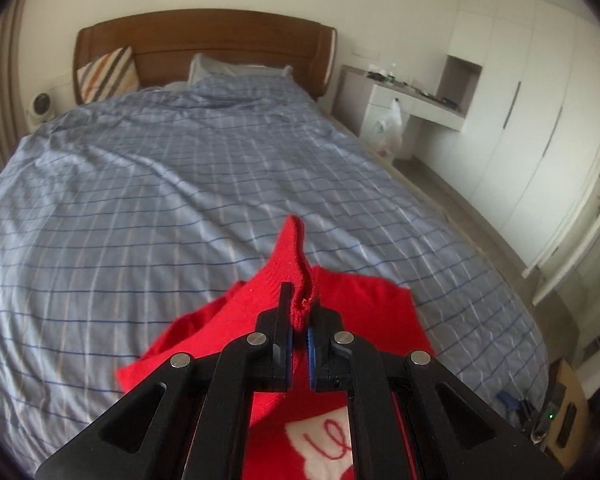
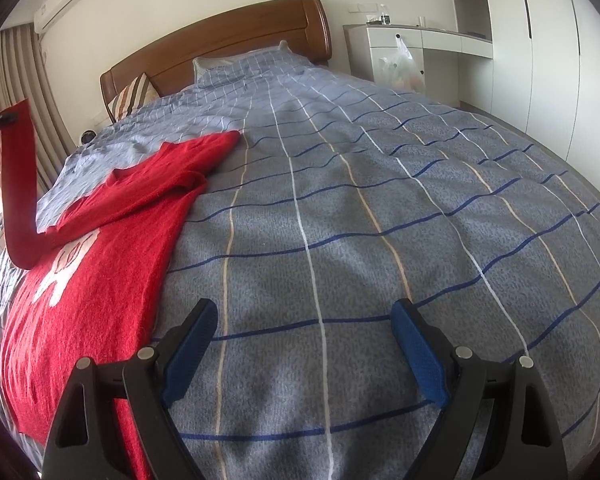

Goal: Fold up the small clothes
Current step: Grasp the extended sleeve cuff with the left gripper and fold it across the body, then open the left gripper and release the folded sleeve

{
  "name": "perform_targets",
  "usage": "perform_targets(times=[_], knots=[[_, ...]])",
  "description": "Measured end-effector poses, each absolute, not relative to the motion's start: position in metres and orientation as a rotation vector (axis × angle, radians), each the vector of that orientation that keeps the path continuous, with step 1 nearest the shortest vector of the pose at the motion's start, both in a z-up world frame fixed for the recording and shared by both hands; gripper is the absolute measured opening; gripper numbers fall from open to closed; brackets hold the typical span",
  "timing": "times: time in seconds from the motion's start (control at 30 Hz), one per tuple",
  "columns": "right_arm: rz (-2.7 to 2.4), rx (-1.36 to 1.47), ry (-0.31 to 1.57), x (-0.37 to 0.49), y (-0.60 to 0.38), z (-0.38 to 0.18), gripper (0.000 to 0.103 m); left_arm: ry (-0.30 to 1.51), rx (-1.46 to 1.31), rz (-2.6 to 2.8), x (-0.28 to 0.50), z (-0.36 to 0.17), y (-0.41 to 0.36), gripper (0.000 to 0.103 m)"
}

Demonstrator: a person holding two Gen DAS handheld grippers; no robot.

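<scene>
A small red knit sweater (image 2: pixel 100 264) with a white patch on its front lies on the blue checked bedspread (image 2: pixel 360 208). My left gripper (image 1: pixel 300 320) is shut on the cuff of one red sleeve (image 1: pixel 290 264) and holds it lifted above the sweater body (image 1: pixel 364 304). In the right wrist view that sleeve (image 2: pixel 16 184) rises steeply at the far left, and the other sleeve (image 2: pixel 204 148) lies flat toward the pillows. My right gripper (image 2: pixel 304 344) is open and empty, low over the bedspread just right of the sweater's hem.
The bed has a wooden headboard (image 1: pixel 204 36), a striped cushion (image 1: pixel 108 74) and a pillow (image 1: pixel 236 70). A white desk (image 1: pixel 404 100) with a plastic bag (image 1: pixel 390 132) and white wardrobes (image 1: pixel 532 128) stand to the right. Curtains (image 2: pixel 24 92) hang at left.
</scene>
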State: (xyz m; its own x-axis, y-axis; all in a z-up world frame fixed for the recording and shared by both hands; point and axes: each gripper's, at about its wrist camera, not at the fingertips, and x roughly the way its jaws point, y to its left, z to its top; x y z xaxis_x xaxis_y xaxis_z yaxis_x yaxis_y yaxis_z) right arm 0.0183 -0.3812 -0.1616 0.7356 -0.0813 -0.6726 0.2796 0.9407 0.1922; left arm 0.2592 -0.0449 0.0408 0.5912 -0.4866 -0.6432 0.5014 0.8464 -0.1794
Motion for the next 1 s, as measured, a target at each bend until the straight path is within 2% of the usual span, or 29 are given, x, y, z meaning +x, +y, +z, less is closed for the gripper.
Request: perform_targets(times=[0.13,0.17,0.2,0.27,0.43,0.6,0.8,1.0], knots=[[-0.200,0.289,0.719,0.018,-0.381,-0.162,0.088,0.805,0.109,-0.631,0.260,0.002,-0.116,0.010],[-0.199,0.292,0.719,0.018,-0.381,-0.162,0.088,0.819,0.123,-0.635,0.258,-0.008,-0.127,0.026],[-0.197,0.295,0.718,0.018,-0.381,-0.162,0.088,0.836,0.132,-0.638,0.256,-0.018,-0.136,0.056],[-0.196,0.297,0.719,0.018,-0.381,-0.162,0.088,0.861,0.144,-0.611,0.254,-0.034,-0.147,0.089],[-0.193,0.305,0.715,0.016,-0.384,-0.162,0.088,0.873,0.132,-0.586,0.240,-0.046,-0.132,0.090],[-0.198,0.307,0.717,0.017,-0.385,-0.162,0.088,0.868,0.058,-0.481,0.211,-0.059,-0.050,0.095],[-0.199,0.306,0.716,0.017,-0.385,-0.162,0.088,0.906,0.034,-0.318,0.162,-0.094,0.050,0.095],[-0.206,0.284,0.723,0.018,-0.382,-0.162,0.088,0.891,-0.073,-0.180,0.124,-0.118,0.110,0.095]])
